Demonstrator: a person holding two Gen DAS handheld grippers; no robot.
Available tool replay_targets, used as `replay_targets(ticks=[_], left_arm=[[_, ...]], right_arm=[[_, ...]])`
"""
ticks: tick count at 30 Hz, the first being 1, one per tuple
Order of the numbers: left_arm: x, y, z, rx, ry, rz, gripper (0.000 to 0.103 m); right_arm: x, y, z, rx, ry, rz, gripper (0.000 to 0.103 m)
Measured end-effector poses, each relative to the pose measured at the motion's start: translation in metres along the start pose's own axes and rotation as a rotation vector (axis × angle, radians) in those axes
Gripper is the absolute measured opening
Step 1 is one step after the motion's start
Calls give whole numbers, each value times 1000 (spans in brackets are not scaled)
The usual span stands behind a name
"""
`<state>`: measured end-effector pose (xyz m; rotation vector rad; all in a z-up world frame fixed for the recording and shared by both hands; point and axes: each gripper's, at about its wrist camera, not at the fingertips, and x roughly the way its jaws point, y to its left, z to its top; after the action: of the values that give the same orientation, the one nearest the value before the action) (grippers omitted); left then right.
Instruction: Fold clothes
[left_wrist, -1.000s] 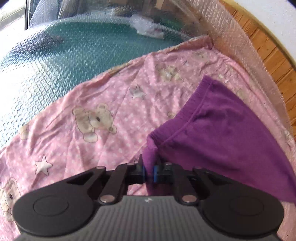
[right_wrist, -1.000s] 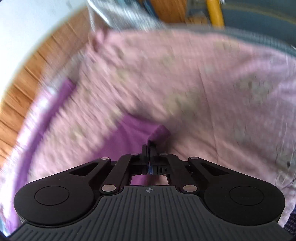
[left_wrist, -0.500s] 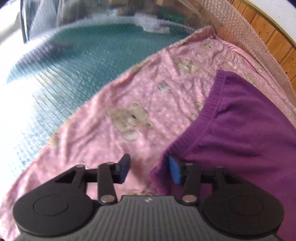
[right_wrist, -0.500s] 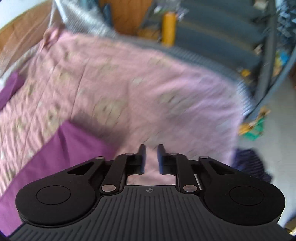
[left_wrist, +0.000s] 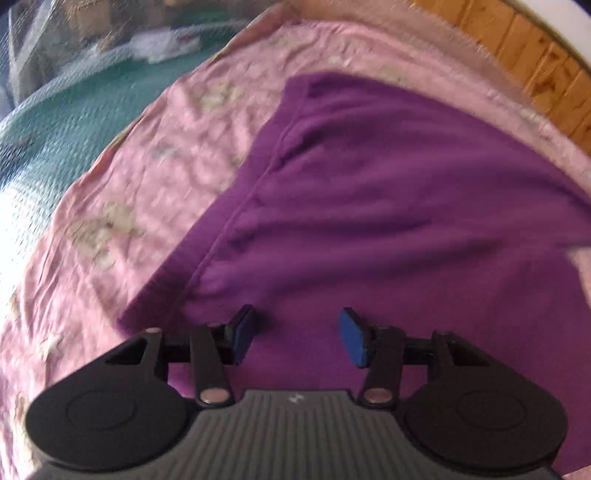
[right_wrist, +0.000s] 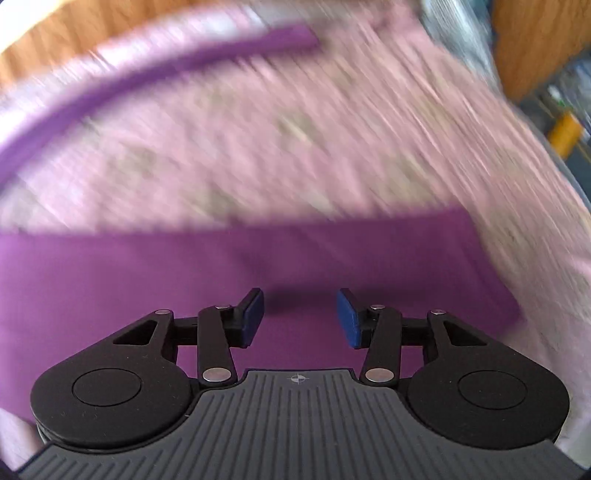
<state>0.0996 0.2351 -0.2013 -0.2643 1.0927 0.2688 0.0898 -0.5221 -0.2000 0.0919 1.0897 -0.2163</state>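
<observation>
Both of our grippers have let go since a second ago: back then each was pinched shut on a corner of the purple knit garment (left_wrist: 388, 192), lifting it off the bed, and half a second ago the fingers were already parting. Now the left gripper (left_wrist: 297, 338) hangs over the cloth with its blue-padded fingers (left_wrist: 352, 338) spread wide and nothing between them, and the right gripper (right_wrist: 299, 317) shows the same, its fingers (right_wrist: 347, 317) wide apart above flat purple fabric.

We see the garment lying spread on the pink bedsheet printed with teddy bears and stars (left_wrist: 110, 229), its stitched hem running diagonally in the left wrist view. In the right wrist view a broad purple band lies just under the gripper, and a thin purple strip curves along the far side of the sheet near the wooden panelled wall (left_wrist: 546, 74); that view is heavily blurred, so we cannot tell whether the strip is the same garment. A teal quilted cover (left_wrist: 66, 122) shows beyond the sheet.

We judge that a carried edge has just been laid down. Whether this was a fold over a lower layer or only a smoothing-out, we cannot tell; no doubled layer is plainly visible.
</observation>
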Motion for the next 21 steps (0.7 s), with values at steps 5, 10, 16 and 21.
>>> replay_targets(ticks=[5, 10, 16, 21], left_arm=[[-10, 25, -5, -115, 54, 93, 47], [-9, 9, 10, -190, 112, 145, 57], [-16, -44, 22, -188, 129, 158, 59], [-40, -67, 15, -266, 118, 107, 59]], right_arm=[[-18, -81, 30, 134, 17, 30, 50], [-8, -90, 145, 118, -102, 131, 54], [39, -62, 289, 50, -204, 192, 71], [110, -28, 369, 50, -146, 220, 72]])
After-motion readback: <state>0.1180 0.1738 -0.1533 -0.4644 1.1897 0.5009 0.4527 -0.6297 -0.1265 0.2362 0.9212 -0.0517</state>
